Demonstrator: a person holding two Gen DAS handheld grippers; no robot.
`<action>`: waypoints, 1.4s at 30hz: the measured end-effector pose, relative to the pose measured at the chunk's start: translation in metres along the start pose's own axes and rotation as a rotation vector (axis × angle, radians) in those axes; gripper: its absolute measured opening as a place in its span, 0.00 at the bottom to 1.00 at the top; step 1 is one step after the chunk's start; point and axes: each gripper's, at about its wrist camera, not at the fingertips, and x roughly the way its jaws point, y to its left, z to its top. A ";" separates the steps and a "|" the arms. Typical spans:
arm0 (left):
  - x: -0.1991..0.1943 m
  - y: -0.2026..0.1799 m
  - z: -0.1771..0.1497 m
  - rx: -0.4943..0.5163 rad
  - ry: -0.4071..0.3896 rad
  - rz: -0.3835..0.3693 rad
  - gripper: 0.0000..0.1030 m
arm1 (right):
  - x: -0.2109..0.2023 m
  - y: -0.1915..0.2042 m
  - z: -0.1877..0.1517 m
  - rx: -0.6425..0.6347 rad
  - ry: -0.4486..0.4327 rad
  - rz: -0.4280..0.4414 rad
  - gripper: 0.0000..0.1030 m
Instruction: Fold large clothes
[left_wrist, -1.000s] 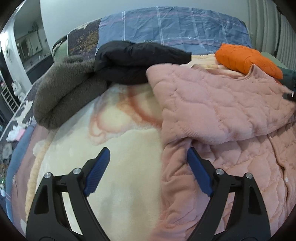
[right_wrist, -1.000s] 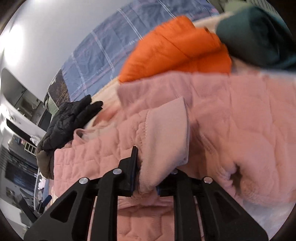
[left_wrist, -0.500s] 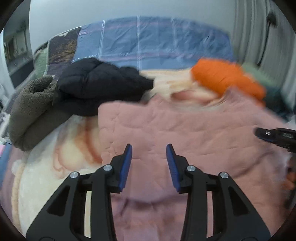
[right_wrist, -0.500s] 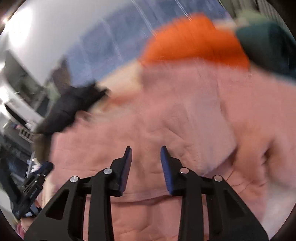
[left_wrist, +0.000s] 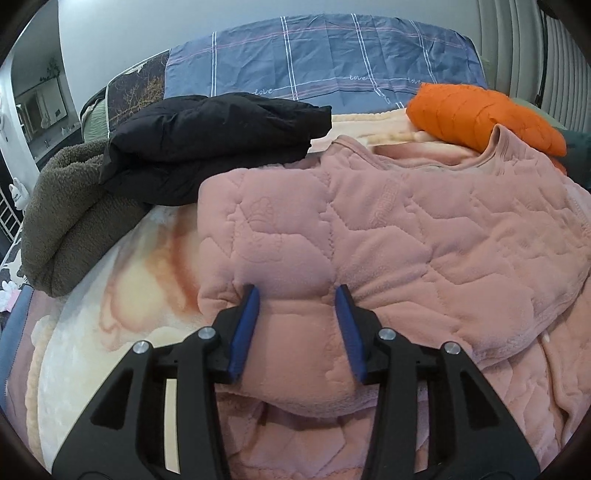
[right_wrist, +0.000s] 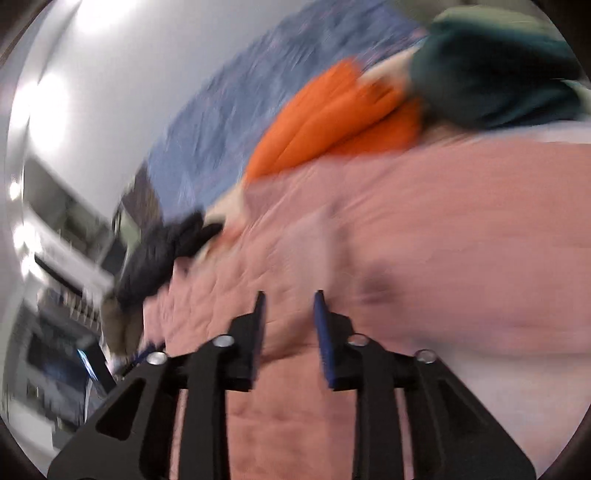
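Left wrist view. The left gripper (left_wrist: 297, 295) was clamped on a thick bunched fold of the quilted pink fleece jacket (left_wrist: 424, 229), the blue pads (left_wrist: 245, 325) pressing the fabric from both sides. The jacket spread ahead and to the right of the gripper over a cream and peach plush blanket (left_wrist: 129, 288). Beyond the gripper, to its left, lay a folded black padded jacket (left_wrist: 214, 144) on a folded olive-brown fleece garment (left_wrist: 70, 221). Far ahead to the right sat a folded orange quilted garment (left_wrist: 480, 118), with a blue checked bedcover (left_wrist: 325, 62) behind.

Right wrist view (blurred). The right gripper (right_wrist: 289, 314) stood with its jaws apart, having just been opening; the pink jacket lay under and ahead of them, and the blur hid whether the pads touched it. Ahead lay the orange garment and, to its right, a dark green garment (right_wrist: 491, 77).
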 end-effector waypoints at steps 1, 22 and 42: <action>0.001 0.000 -0.001 0.000 -0.002 0.001 0.43 | -0.022 -0.017 0.002 0.042 -0.052 -0.028 0.38; -0.004 0.010 -0.004 -0.058 -0.032 -0.064 0.44 | -0.185 -0.178 -0.054 0.824 -0.504 -0.245 0.66; -0.004 0.015 -0.004 -0.080 -0.038 -0.103 0.47 | -0.076 0.009 0.044 0.181 -0.383 0.165 0.14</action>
